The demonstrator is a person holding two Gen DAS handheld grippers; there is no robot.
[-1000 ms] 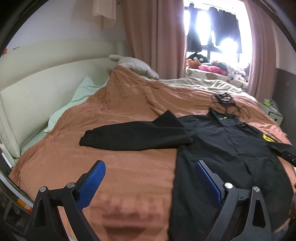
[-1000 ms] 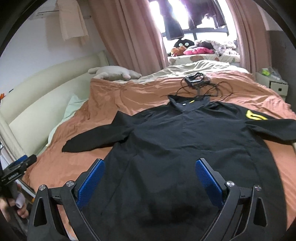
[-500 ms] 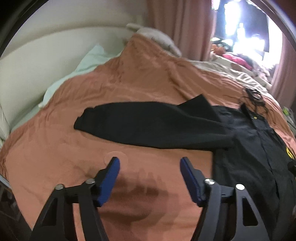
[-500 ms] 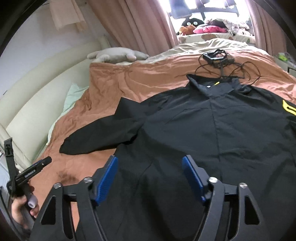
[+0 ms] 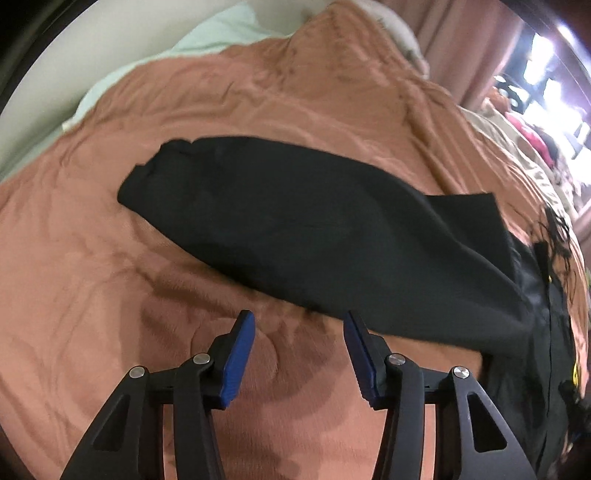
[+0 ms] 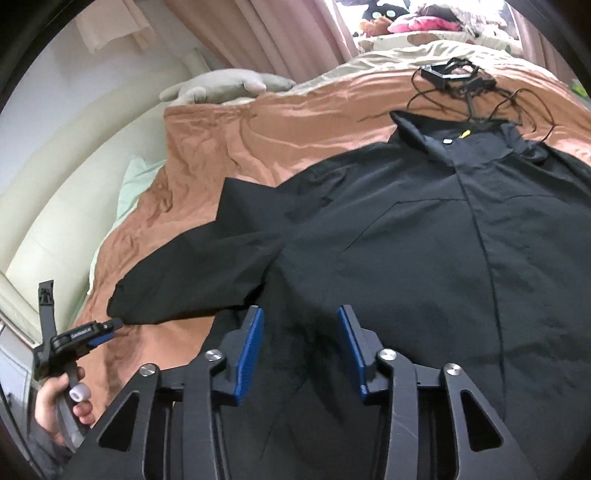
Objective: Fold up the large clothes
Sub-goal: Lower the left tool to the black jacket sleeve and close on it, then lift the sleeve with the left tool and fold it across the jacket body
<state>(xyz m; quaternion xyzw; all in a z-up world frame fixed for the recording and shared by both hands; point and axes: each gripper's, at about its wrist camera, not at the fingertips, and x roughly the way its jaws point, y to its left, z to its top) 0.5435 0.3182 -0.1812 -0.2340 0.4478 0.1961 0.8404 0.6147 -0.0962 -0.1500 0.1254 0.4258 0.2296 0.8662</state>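
Note:
A large black jacket (image 6: pixel 424 236) lies spread flat, front up, on a brown bedspread (image 6: pixel 295 110). Its left sleeve (image 5: pixel 295 221) stretches out sideways to a cuff (image 5: pixel 147 181). My left gripper (image 5: pixel 299 325) is open and empty, low over the bedspread just short of the sleeve's near edge. My right gripper (image 6: pixel 301 317) is open and empty, close above the jacket's body near the armpit. The left gripper also shows in the right wrist view (image 6: pixel 107 328), held by a hand beside the cuff.
A black device with tangled cables (image 6: pixel 454 77) lies beyond the collar. A grey plush toy (image 6: pixel 221 86) and a pale green pillow (image 6: pixel 133 184) lie by the cream headboard (image 6: pixel 66 177). Pink curtains (image 6: pixel 277 29) hang behind the bed.
Both grippers have dropped and moved in toward the jacket. Both sets of jaws have narrowed somewhat while staying open. The left one has closed in on the sleeve.

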